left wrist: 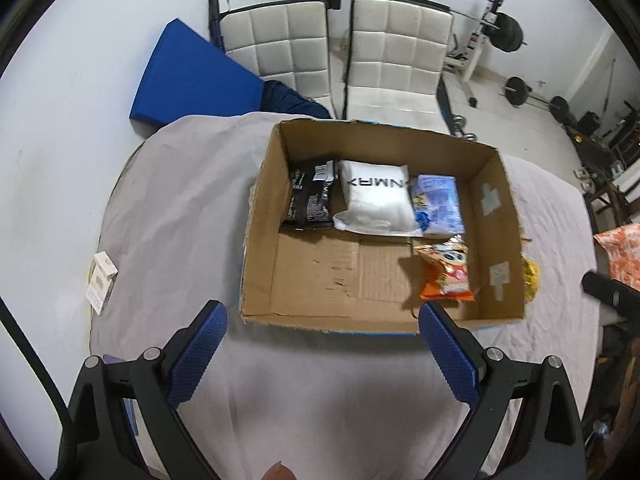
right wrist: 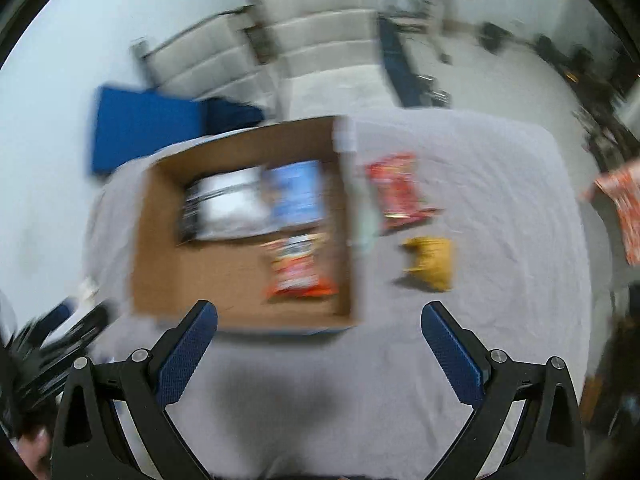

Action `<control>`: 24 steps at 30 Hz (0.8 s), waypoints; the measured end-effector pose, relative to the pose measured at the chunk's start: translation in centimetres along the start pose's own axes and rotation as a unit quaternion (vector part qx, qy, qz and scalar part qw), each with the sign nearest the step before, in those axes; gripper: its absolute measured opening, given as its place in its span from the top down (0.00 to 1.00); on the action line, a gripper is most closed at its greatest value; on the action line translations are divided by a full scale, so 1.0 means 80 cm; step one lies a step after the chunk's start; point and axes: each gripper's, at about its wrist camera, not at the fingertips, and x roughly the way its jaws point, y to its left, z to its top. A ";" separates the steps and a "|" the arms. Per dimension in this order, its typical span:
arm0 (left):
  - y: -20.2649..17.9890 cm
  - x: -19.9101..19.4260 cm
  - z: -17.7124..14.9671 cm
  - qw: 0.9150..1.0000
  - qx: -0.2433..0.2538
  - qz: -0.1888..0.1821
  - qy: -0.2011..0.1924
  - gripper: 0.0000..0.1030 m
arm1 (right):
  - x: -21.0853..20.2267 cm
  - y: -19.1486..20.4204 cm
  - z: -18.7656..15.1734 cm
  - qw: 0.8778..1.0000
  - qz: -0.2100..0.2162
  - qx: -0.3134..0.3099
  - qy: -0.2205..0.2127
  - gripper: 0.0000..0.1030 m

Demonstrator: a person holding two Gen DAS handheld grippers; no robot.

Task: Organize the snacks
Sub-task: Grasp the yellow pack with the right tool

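An open cardboard box (left wrist: 260, 208) sits on the grey cloth. Inside lie a black packet (left wrist: 310, 196), a white packet (left wrist: 376, 200), a light blue packet (left wrist: 438, 204) and an orange snack bag (left wrist: 446, 272). My left gripper (left wrist: 322, 316) hovers open just in front of the box, empty. The right wrist view is blurred: the box (right wrist: 160, 264) is left of centre, with a red bag (right wrist: 398, 190) and a yellow bag (right wrist: 430, 262) on the cloth to its right. My right gripper (right wrist: 320, 316) is open and empty near the box's front right corner.
A small white carton (left wrist: 100, 280) lies at the table's left edge. An orange patterned bag (left wrist: 620, 254) sits at the far right. White chairs (left wrist: 336, 48), a blue mat (left wrist: 192, 76) and gym weights (left wrist: 508, 32) stand behind the table.
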 end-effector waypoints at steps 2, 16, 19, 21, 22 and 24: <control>-0.002 0.014 0.002 1.000 -0.006 0.013 0.001 0.05 | 0.033 -0.046 0.019 0.999 -0.021 0.037 0.013 0.00; -0.041 0.120 0.029 0.996 -0.033 0.038 0.076 0.05 | 0.271 -0.180 0.051 0.972 -0.014 0.130 0.197 0.49; -0.067 0.118 0.043 0.996 -0.033 0.022 0.078 0.05 | 0.270 -0.186 0.047 0.974 -0.016 0.122 0.190 0.56; -0.093 0.110 0.052 0.997 -0.027 0.002 0.075 0.05 | 0.258 -0.200 0.046 0.976 -0.028 0.114 0.182 0.56; -0.112 0.104 0.057 0.997 -0.022 -0.008 0.072 0.05 | 0.253 -0.209 0.045 0.977 -0.030 0.114 0.177 0.56; -0.159 0.089 0.068 0.997 -0.008 -0.034 0.062 0.05 | 0.236 -0.233 0.047 0.979 -0.040 0.114 0.166 0.57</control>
